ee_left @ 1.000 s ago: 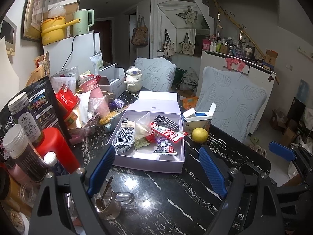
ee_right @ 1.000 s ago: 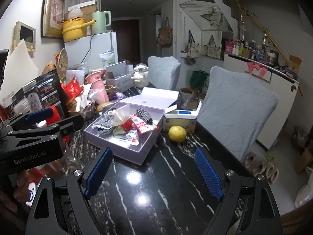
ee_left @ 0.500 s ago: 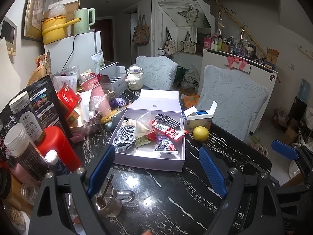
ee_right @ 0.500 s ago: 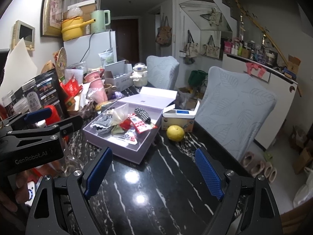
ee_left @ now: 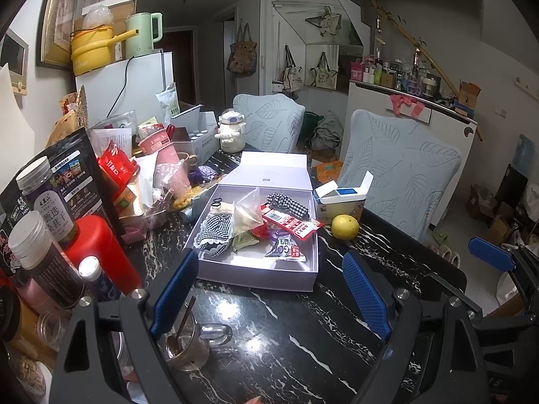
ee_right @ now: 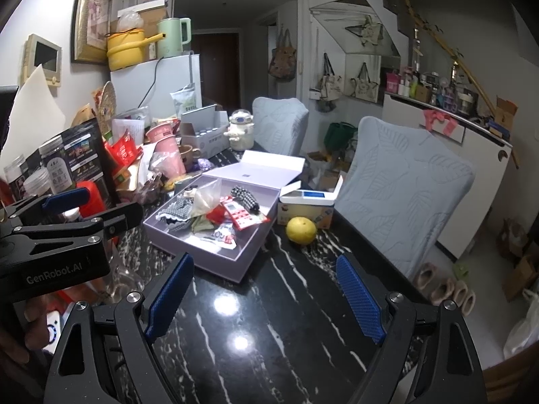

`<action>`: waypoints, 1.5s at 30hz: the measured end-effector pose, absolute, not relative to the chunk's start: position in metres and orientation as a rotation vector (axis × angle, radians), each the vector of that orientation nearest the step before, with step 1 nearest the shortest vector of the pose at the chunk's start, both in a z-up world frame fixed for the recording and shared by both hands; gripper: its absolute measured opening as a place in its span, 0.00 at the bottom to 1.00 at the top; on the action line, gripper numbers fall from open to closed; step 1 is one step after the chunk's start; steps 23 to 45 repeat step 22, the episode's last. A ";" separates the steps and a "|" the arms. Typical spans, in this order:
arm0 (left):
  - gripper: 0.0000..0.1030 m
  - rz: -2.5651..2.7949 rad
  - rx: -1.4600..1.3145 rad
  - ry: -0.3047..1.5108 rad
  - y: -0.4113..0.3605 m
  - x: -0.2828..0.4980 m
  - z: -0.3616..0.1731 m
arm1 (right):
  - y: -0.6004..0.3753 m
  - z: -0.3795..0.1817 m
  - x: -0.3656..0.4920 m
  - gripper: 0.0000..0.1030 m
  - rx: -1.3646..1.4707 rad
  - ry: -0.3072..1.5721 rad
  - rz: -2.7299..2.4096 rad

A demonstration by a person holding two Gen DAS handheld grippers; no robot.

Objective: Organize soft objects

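Note:
An open lilac box (ee_left: 215,271) (ee_right: 215,264) lies on the black marble table. In it are a black-and-white checked cloth (ee_left: 215,234) (ee_right: 177,210), a gingham scrunchie (ee_left: 288,203) (ee_right: 244,197), a clear plastic bag (ee_left: 247,213), and red and silver snack packets (ee_left: 291,225). My left gripper (ee_left: 266,289) is open and empty, just short of the box's near edge. My right gripper (ee_right: 264,298) is open and empty, over bare table to the right of the box. The left gripper's body shows in the right wrist view (ee_right: 60,235).
A yellow citrus fruit (ee_left: 344,226) (ee_right: 300,230) and a white tissue box (ee_left: 340,198) sit right of the lilac box. A glass mug with a spoon (ee_left: 188,343) stands under my left gripper. Jars, a red bottle (ee_left: 97,249) and packets crowd the left. Two covered chairs (ee_left: 401,171) stand beyond.
Both grippers have drawn back slightly from the box, which now looks a little farther away. Both stay open and empty.

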State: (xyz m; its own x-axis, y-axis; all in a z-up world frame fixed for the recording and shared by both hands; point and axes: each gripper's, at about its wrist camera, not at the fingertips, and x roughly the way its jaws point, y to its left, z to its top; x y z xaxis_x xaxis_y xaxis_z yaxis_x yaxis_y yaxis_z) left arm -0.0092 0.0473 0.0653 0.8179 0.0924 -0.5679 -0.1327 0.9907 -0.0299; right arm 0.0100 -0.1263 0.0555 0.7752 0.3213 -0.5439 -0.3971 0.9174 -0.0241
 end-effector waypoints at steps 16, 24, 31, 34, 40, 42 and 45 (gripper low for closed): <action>0.86 0.114 -0.055 0.611 0.045 -0.008 0.063 | -0.130 0.052 0.010 0.85 -0.139 0.567 0.374; 0.86 0.121 -0.060 0.642 0.047 -0.003 0.058 | -0.129 0.050 0.011 0.85 -0.139 0.573 0.370; 0.86 0.121 -0.060 0.642 0.047 -0.003 0.058 | -0.129 0.050 0.011 0.85 -0.139 0.573 0.370; 0.86 0.121 -0.060 0.642 0.047 -0.003 0.058 | -0.129 0.050 0.011 0.85 -0.139 0.573 0.370; 0.86 0.121 -0.060 0.642 0.047 -0.003 0.058 | -0.129 0.050 0.011 0.85 -0.139 0.573 0.370; 0.86 0.121 -0.060 0.642 0.047 -0.003 0.058 | -0.129 0.050 0.011 0.85 -0.139 0.573 0.370; 0.86 0.121 -0.060 0.642 0.047 -0.003 0.058 | -0.129 0.050 0.011 0.85 -0.139 0.573 0.370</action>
